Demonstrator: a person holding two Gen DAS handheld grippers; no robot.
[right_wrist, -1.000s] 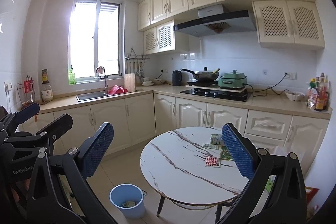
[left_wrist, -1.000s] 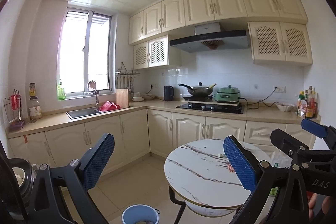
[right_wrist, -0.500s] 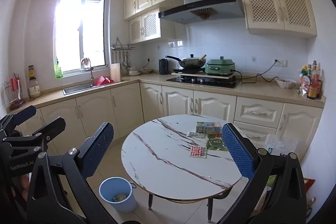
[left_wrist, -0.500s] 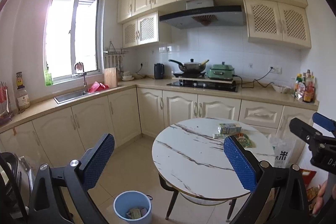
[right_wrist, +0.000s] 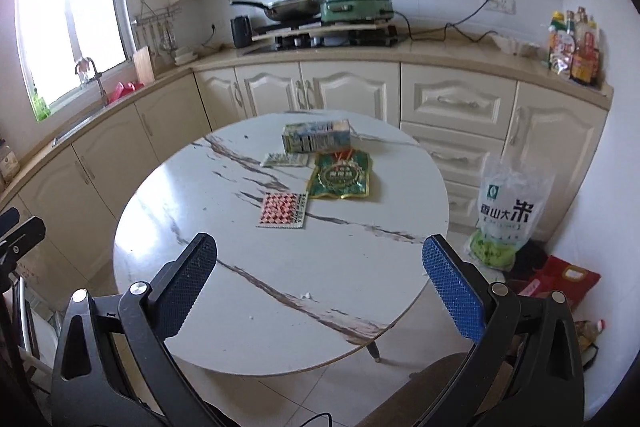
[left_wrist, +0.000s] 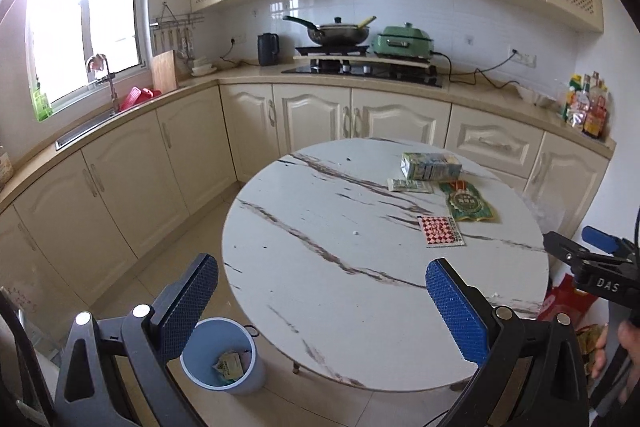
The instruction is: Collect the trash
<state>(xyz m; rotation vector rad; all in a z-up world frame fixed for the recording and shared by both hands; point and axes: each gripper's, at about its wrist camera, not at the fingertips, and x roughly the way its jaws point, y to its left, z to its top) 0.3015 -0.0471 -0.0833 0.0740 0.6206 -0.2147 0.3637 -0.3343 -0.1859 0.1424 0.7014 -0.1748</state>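
On the round marble table [left_wrist: 340, 267] [right_wrist: 224, 307] lie a red checkered packet [left_wrist: 441, 231] [right_wrist: 283, 209], a green foil wrapper [left_wrist: 467, 202] [right_wrist: 341, 175], a small flat sachet [left_wrist: 409, 185] [right_wrist: 285, 159] and a drink carton [left_wrist: 430, 166] [right_wrist: 316, 136] on its side. A blue bin [left_wrist: 224, 363] with scraps inside stands on the floor left of the table. My left gripper [left_wrist: 322, 303] hangs open above the table's near edge. My right gripper [right_wrist: 320, 283] is open too, short of the packets. Both are empty.
Cream cabinets and a counter with a hob, wok [left_wrist: 338, 31] and green cooker [left_wrist: 402, 43] run behind the table. A rice bag [right_wrist: 506, 215] and red bags [right_wrist: 560, 277] sit on the floor to the right. A chair back [right_wrist: 424, 395] is below the right gripper.
Both views have tilted down and come closer to the table, so the trash items and bin show larger. Both grippers have stayed open.
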